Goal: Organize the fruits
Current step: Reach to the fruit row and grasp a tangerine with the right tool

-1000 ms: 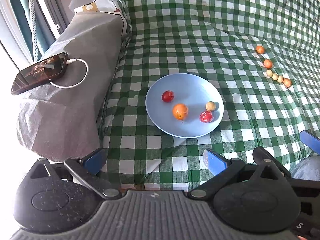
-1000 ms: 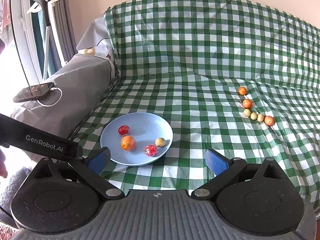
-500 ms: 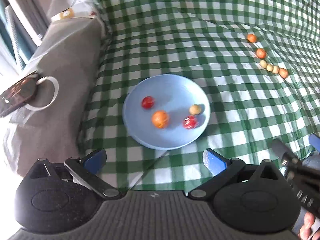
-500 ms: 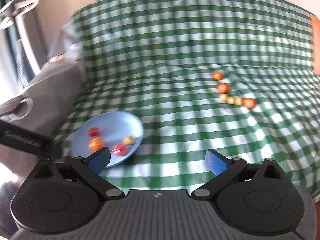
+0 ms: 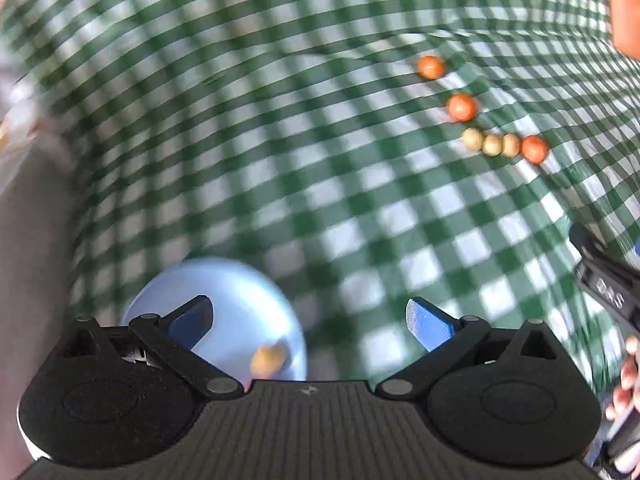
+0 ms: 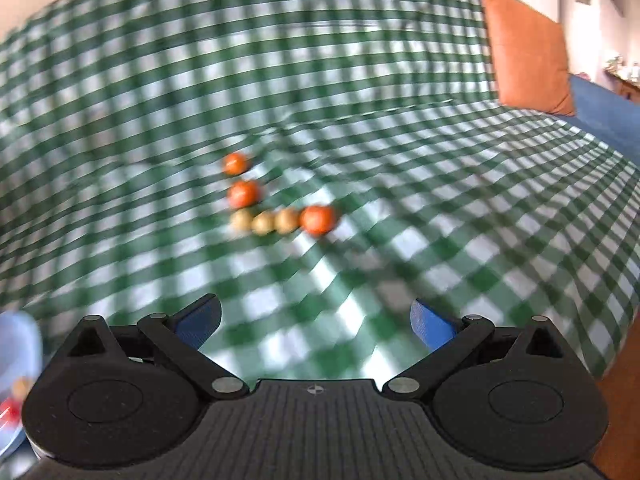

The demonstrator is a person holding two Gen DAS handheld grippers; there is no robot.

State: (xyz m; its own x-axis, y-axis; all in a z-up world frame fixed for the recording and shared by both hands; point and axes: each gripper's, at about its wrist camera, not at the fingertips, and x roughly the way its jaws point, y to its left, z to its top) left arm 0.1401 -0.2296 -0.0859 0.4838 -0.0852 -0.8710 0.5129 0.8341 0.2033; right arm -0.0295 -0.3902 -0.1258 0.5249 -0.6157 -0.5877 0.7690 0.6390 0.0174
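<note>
Plate [image 5: 224, 304] half hidden (blurred); cloth [image 6: 360, 80] smeared.

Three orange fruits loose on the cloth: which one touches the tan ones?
The orange fruit at the right end of the row, against the last of the three tan fruits. The other two lie above the row's left end.

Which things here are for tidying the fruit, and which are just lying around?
For the job:
orange fruits
small tan fruits
blue plate
left gripper and right gripper, jaws apart, empty

Just lying around:
orange cushion
checked cloth
</note>
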